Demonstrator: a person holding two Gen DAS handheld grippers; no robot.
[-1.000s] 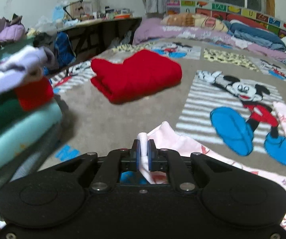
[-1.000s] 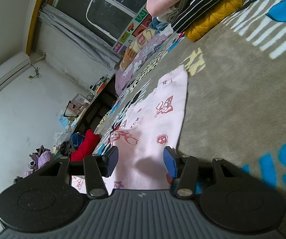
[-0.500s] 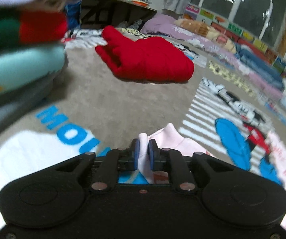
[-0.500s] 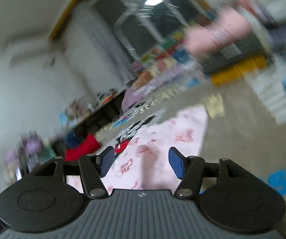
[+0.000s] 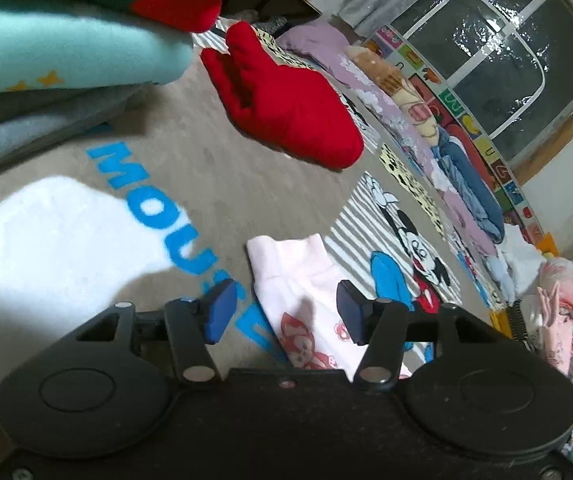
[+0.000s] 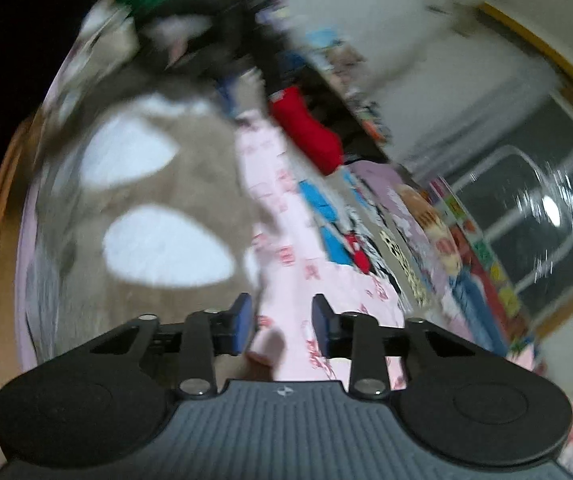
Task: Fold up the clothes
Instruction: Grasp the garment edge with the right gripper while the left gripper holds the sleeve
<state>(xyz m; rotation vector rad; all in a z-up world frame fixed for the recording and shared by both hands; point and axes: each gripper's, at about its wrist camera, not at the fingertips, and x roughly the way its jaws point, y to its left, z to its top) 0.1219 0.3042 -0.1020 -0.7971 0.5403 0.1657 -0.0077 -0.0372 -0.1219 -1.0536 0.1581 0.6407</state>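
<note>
- Pink printed garment [image 5: 306,300]: pale pink, red cartoon figures, ribbed cuff end; lies flat on grey cartoon blanket [image 5: 214,184].
- Stretched lengthwise in right wrist view [image 6: 282,240].

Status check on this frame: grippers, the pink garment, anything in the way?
Left gripper just opened, pink garment released onto blanket. Right gripper closing over it, not pinching. Nothing blocking.
</note>
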